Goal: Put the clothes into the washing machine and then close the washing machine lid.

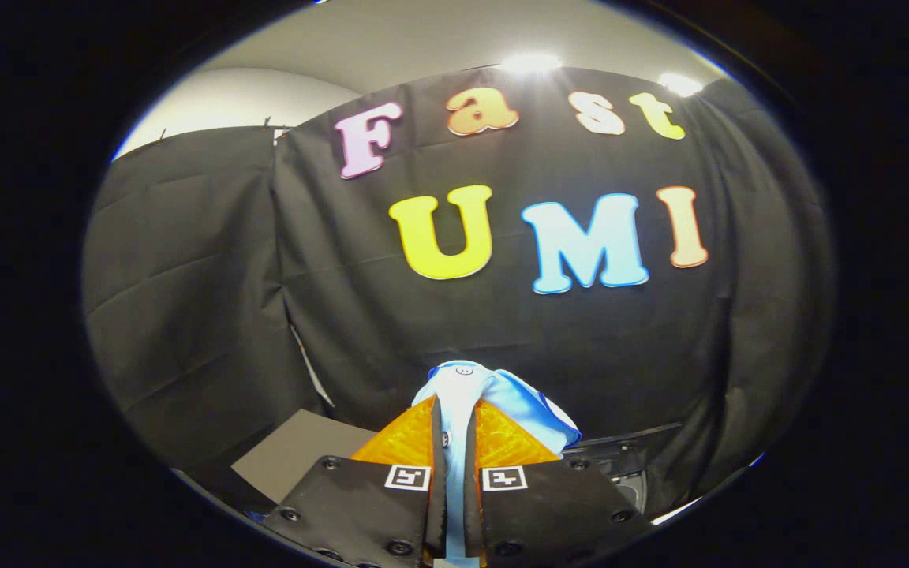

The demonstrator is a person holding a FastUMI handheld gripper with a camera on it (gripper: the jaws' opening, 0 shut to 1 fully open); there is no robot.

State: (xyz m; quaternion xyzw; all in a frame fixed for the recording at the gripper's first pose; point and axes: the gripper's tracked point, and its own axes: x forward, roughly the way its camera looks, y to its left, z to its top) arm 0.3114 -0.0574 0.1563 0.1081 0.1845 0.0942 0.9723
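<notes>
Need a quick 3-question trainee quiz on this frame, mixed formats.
1. True or false: the tongs are open with nothing in them.
2. What sits between the fingers? A) a towel roll B) a light blue shirt C) a bottle
3. Fill in: the shirt is held up in front of the black ____.

Key: 1 false, both fingers press on the shirt; 2 B; 3 cloth wall.
</notes>
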